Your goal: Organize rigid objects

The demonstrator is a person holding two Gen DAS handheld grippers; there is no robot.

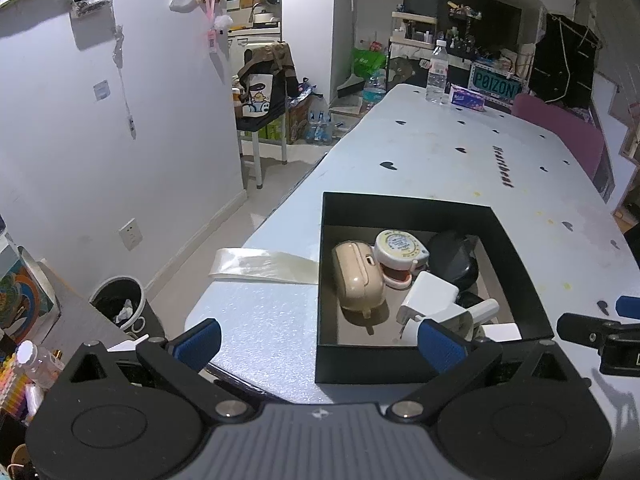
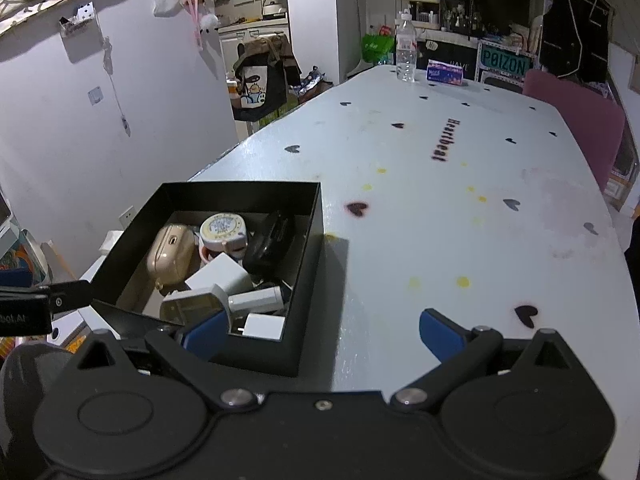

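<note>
The left gripper (image 1: 320, 344) hovers at the near end of the table (image 1: 460, 168) with its blue-padded fingers (image 1: 440, 344) spread wide apart and holding nothing; one finger overlaps the near wall of the black box (image 1: 400, 208), the other hangs over bare table beside it. The right gripper (image 2: 324, 334) is likewise spread and empty, its left finger in front of the box's near corner and its right finger over the open tabletop. Inside the box lie a beige earbud case (image 1: 358, 276), a round tape measure (image 1: 398, 246) touching it, a white charger plug (image 1: 432, 294), a dark rounded case (image 1: 454, 258) against the far side, and a few more white adapters (image 2: 256, 300) crowded at the near wall. A strip of clear tape (image 1: 264, 266) lies on the table just beside the box's left wall. Well apart, at the far end, stand a water bottle (image 1: 437, 72) and a tissue pack (image 1: 466, 98). A pink chair (image 1: 560, 132) sits along the right edge, and a bin (image 1: 118, 300) stands on the floor to the left.
</note>
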